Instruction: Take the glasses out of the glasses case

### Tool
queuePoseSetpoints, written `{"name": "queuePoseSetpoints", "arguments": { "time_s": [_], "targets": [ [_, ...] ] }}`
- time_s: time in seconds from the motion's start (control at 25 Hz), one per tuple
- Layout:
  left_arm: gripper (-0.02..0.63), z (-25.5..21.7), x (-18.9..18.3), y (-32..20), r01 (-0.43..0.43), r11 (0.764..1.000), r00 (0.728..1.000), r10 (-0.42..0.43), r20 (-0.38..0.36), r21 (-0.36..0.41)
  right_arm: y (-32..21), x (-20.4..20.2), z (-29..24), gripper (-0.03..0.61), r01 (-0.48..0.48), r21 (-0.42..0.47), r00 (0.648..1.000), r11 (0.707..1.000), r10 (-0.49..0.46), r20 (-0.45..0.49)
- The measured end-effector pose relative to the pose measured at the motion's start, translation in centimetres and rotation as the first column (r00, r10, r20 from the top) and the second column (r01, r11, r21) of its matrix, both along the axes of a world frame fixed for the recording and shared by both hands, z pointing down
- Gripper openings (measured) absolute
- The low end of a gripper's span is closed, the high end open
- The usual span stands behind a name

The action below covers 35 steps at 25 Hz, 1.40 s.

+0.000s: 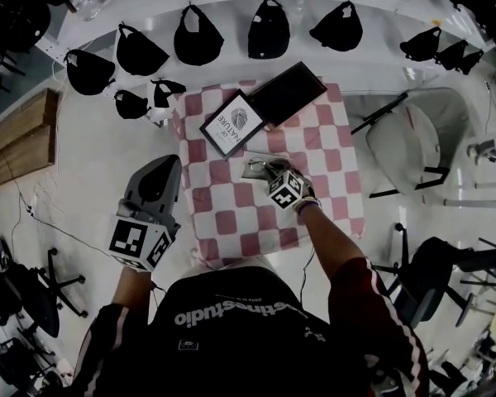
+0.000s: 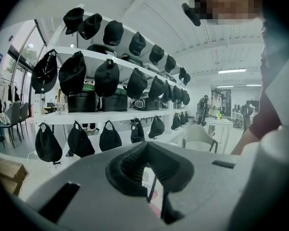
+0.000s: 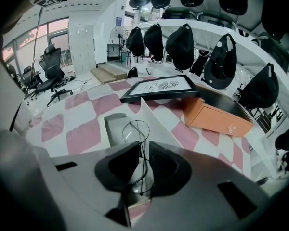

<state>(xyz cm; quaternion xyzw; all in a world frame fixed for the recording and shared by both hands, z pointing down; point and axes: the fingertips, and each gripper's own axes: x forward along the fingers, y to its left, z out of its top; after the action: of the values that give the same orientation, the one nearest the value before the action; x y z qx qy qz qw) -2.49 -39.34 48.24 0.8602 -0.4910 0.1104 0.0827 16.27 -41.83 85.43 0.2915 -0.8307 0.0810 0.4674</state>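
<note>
The glasses (image 3: 135, 131) are thin, black wire-rimmed ones, and my right gripper (image 3: 143, 150) is shut on their frame. One round lens stands up beyond the jaws. Right behind them the pale grey glasses case (image 3: 114, 129) lies open on the checked cloth, its lid (image 3: 156, 126) raised. From the head view, the right gripper (image 1: 273, 170) holds the glasses (image 1: 259, 165) at the case (image 1: 250, 172), mid-table. My left gripper (image 1: 164, 162) hangs in the air off the table's left side. Its pads (image 2: 135, 165) meet with nothing between them.
A pink-and-white checked table (image 1: 231, 222) carries a framed fingerprint print (image 1: 232, 122) and a black-topped, orange-sided box (image 1: 286, 92) at the far edge. Shelves with black caps (image 1: 198, 38) stand behind it. A white chair (image 1: 409, 147) is at the right.
</note>
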Motion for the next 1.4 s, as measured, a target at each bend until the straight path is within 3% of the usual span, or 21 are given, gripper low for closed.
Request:
{"name": "queuePoseSetpoints", "arguments": {
  "time_s": [0.36,0.88,1.4],
  "targets": [
    [0.005,0.2,-0.5,0.2,0.021,1.000,1.000,-0.021,0.016,-0.008,0.3,-0.7,0.9,0.039,0.094,-0.026,0.995,0.995,-0.095,-0.034],
    [0.005,-0.4,-0.8,1.1,0.032,0.999,0.999,-0.032,0.010,0.005,0.4,-0.8,0.1,0.012,0.136,-0.025,0.990,0.990,-0.137,-0.044],
    [0.005,-2.6,-2.2,2.5,-0.022,0.999,0.999,0.023,-0.027,0.041,1.8,-0.8,-3.6,0.011,0.091,0.029,0.994,0.995,-0.089,-0.058]
  ]
}}
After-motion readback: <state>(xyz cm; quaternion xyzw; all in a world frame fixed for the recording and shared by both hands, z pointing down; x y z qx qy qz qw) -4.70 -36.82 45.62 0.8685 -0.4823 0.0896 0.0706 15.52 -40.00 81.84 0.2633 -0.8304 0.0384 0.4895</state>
